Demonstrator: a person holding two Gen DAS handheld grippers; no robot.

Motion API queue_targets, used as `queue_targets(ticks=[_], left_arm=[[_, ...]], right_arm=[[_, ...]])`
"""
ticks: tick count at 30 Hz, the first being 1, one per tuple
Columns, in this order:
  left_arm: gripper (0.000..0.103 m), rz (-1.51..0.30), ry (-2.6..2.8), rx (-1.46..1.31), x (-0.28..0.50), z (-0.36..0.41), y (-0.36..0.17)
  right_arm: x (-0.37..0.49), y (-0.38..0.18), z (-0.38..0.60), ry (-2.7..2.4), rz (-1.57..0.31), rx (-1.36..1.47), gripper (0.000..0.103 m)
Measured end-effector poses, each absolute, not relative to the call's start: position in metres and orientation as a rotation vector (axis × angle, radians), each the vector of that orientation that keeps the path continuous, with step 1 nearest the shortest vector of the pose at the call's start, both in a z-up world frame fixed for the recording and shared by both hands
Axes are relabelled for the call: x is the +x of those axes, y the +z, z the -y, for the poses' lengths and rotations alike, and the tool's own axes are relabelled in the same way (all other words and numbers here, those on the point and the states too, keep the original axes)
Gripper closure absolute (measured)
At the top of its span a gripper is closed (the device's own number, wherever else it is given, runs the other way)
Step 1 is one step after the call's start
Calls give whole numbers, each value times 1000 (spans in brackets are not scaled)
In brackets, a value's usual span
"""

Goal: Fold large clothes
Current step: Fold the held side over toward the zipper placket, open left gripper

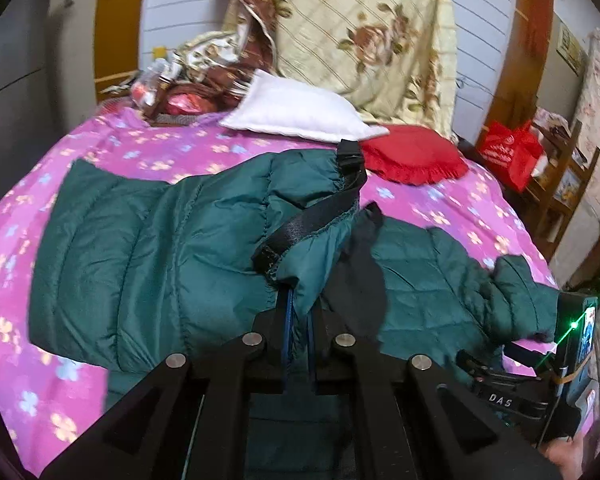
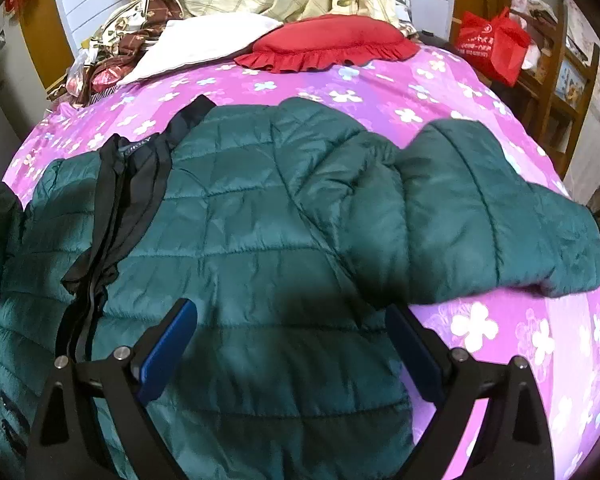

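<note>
**Green jacket half lifted on the purple bed**

The left gripper [image 1: 298,312] has its fingers pinched tight on a fold of the green puffer jacket [image 2: 260,216], raising that edge above the bedspread [image 2: 440,92]. The right gripper [image 2: 292,344] hangs over the jacket's body, jaws spread wide, holding nothing. One sleeve [image 2: 500,208] reaches toward the bed's right edge, with flowered cover bare beyond it. Near the headboard lie a white pillow [image 1: 300,110] and a red cushion [image 2: 328,42]. A red bag [image 2: 492,46] sits on wooden shelves alongside.
</note>
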State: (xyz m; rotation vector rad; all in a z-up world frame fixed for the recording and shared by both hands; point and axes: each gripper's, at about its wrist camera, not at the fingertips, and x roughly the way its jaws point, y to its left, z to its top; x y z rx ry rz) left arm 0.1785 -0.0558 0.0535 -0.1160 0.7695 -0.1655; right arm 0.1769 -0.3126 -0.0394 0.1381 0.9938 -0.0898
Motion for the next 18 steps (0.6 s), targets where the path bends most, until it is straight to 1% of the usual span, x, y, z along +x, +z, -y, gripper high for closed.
queue_targets(ticks=[8, 18], left_arm=[[103, -857, -208, -120, 191, 93, 22], [103, -957, -282, -162, 201, 104, -13]], right_arm=[[170, -43, 320, -78, -995, 159, 6], [169, -56, 323, -80, -1020, 168, 6]])
